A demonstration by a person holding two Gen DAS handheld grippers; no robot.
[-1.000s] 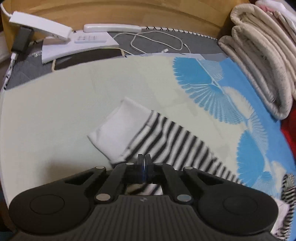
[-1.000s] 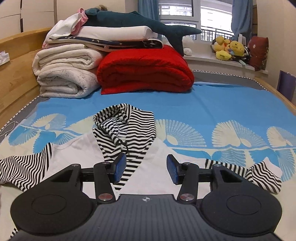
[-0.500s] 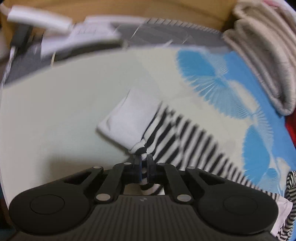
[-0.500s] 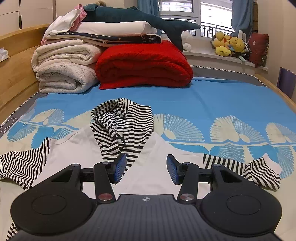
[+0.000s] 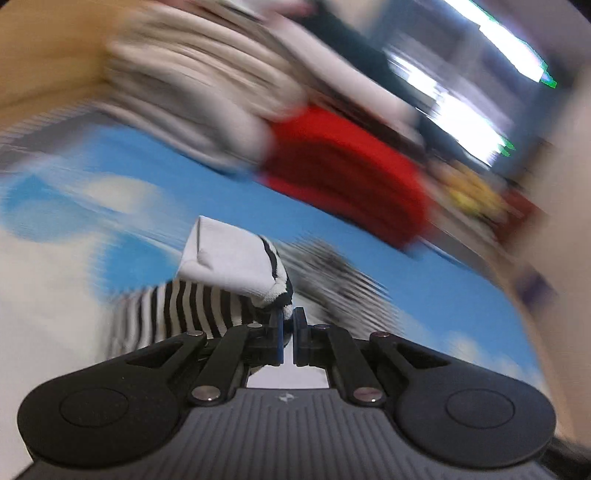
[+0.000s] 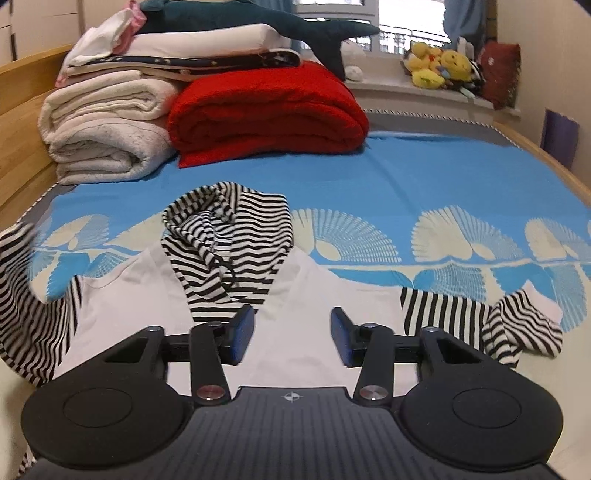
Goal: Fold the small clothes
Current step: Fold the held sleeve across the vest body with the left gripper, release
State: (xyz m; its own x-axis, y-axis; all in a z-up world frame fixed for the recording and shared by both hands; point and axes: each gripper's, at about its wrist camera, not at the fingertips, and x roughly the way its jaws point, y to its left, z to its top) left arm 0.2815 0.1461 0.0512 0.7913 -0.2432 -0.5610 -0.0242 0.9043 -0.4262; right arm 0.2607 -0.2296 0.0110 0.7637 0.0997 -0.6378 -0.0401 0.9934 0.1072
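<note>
Nearest in the left wrist view, the left gripper (image 5: 287,325) is clenched on the striped sleeve (image 5: 192,306) just below its white cuff (image 5: 229,258); the cuff stands up above the fingertips, lifted off the blue bedsheet (image 5: 424,291), and the striped cloth trails down and to the left from the pinch; everything beyond the cuff is streaked with motion blur, though a red blanket (image 5: 347,173) and pale folded bedding (image 5: 192,99) can be made out at the far side.

In the right wrist view the right gripper (image 6: 291,336) is released, its blue-padded fingers (image 6: 242,334) spread wide and holding nothing, hovering over the white body of the small hooded top (image 6: 314,302); the top lies spread on the bed, its striped hood (image 6: 229,243) bunched just beyond the fingers, one sleeve raised at the near left edge, the other sleeve (image 6: 480,321) crumpled to the right; farther off sit the red blanket, a stack of white blankets (image 6: 103,136) to its left, a dark shark plush (image 6: 266,22) on top, and yellow soft toys (image 6: 439,66) on the far right sill.
</note>
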